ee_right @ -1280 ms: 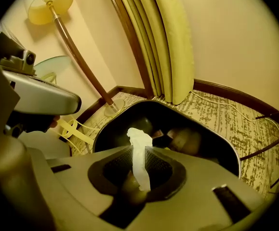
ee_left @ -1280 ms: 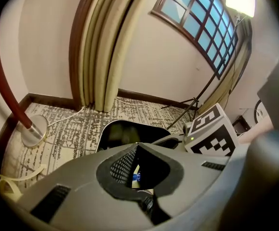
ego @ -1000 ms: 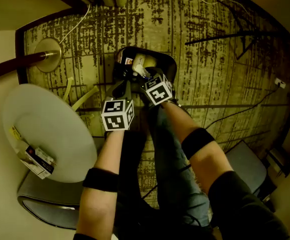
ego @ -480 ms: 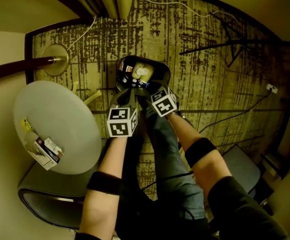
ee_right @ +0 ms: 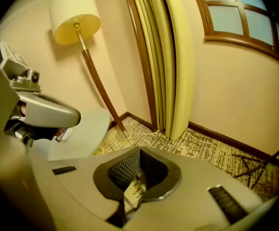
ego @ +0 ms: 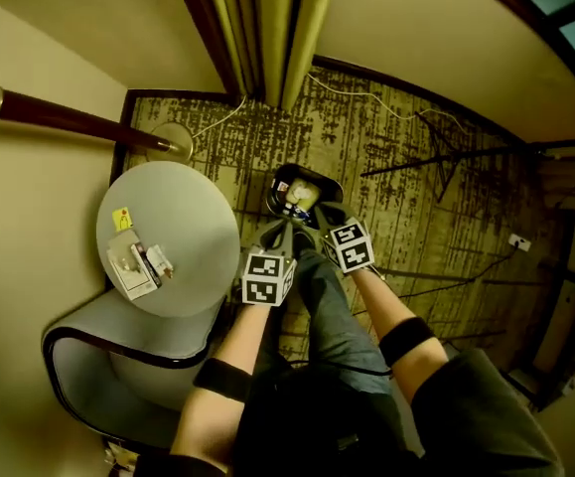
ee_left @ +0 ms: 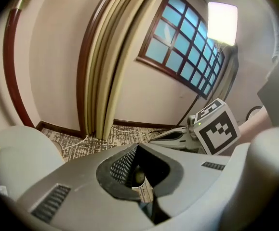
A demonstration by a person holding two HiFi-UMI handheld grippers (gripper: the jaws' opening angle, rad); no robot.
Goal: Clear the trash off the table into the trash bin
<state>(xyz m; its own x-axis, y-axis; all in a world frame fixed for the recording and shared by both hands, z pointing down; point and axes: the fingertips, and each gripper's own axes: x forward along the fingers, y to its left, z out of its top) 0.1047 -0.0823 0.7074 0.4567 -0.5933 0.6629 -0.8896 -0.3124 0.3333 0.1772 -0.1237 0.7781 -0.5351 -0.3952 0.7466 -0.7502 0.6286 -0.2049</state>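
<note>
table trash: small boxes on round table, left of both grippers; long side looks roughly up-down in head view
left gripper: closed, empty, nearer the boxes
trash bin: on floor, just beyond tips, already holds trash
right gripper: jaws just closed, nothing between

Two grippers, left gripper and right gripper, one trash bin, one round table, one yellow tag and at least two small packets on it, one floor lamp, one chair, one curtain.
</note>
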